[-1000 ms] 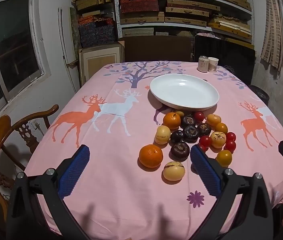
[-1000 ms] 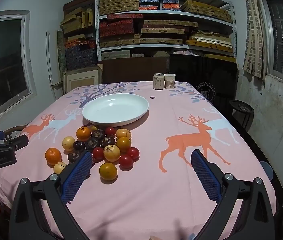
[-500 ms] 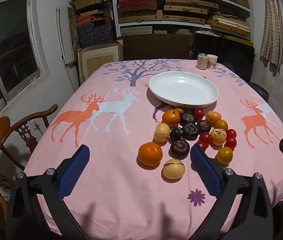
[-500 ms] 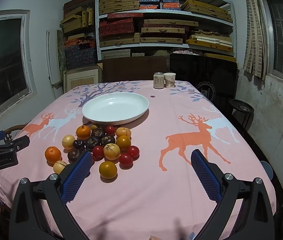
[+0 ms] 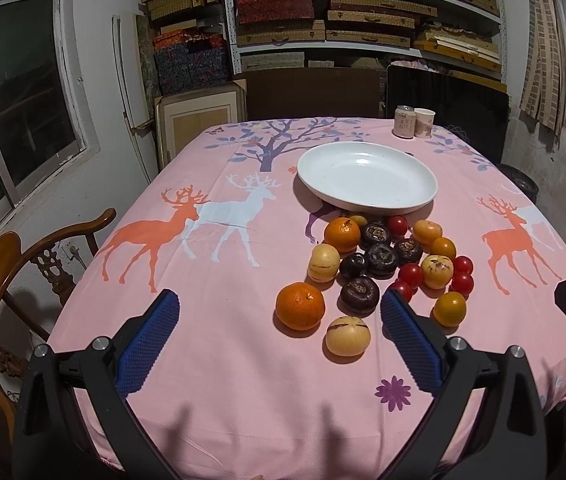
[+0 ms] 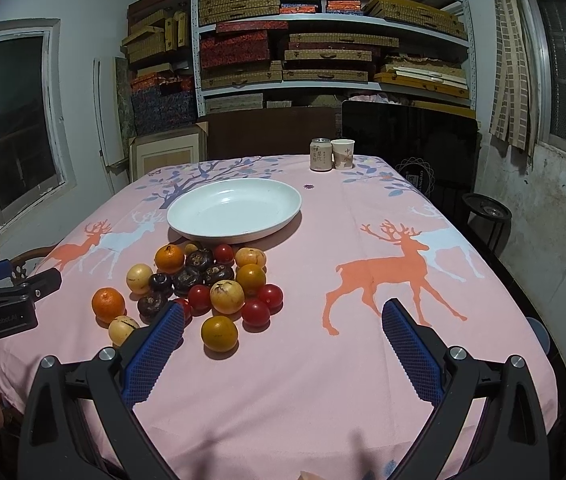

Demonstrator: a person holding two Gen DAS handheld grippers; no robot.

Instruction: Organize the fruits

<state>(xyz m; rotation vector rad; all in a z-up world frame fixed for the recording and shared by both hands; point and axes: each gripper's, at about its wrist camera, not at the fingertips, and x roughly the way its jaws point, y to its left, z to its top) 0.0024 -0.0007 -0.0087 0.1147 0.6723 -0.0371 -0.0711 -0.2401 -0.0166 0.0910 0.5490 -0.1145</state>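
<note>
Left gripper (image 5: 279, 320) and right gripper (image 6: 283, 328) spread wide, ribbed blue pads, round glossy fruits (image 5: 383, 264), smooth white plate (image 5: 367, 178)

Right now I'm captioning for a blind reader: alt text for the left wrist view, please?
Open left gripper hovers over a pink tablecloth, facing a pile of fruit in front of an empty white plate. A can and cup stand at the far edge.
</note>
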